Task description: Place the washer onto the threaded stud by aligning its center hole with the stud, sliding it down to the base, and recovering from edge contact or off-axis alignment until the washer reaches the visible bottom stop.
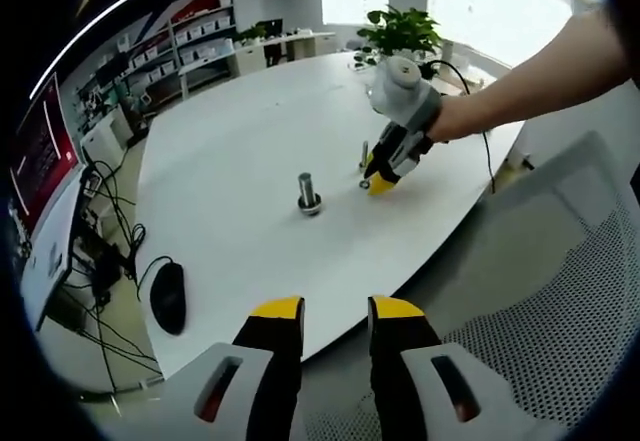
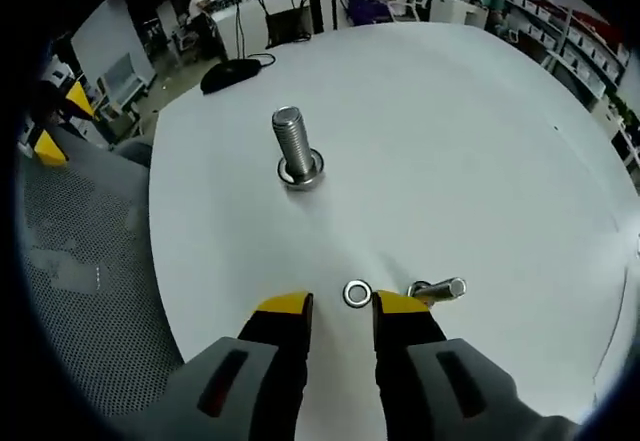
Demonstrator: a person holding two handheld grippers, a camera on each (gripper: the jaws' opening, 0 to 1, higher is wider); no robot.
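A threaded stud (image 2: pixel 291 143) stands upright on the white table (image 2: pixel 470 141), with a metal ring around its base. It also appears mid-table as the stud (image 1: pixel 309 191). A small washer (image 2: pixel 357 293) lies flat on the table just ahead of my right gripper (image 2: pixel 342 308), between the tips of its open jaws. A loose bolt (image 2: pixel 440 288) lies beside the right jaw. From the left gripper view, a hand holds the right gripper (image 1: pixel 383 178) down at the washer (image 1: pixel 364 184). My left gripper (image 1: pixel 336 311) hangs open and empty off the table's near edge.
A black mouse (image 1: pixel 167 296) rests near the table's edge. A grey mesh chair (image 1: pixel 545 301) stands under my left gripper. A potted plant (image 1: pixel 401 29) sits at the far end. Cables and a monitor (image 1: pixel 40 161) are beside the table; shelves line the back wall.
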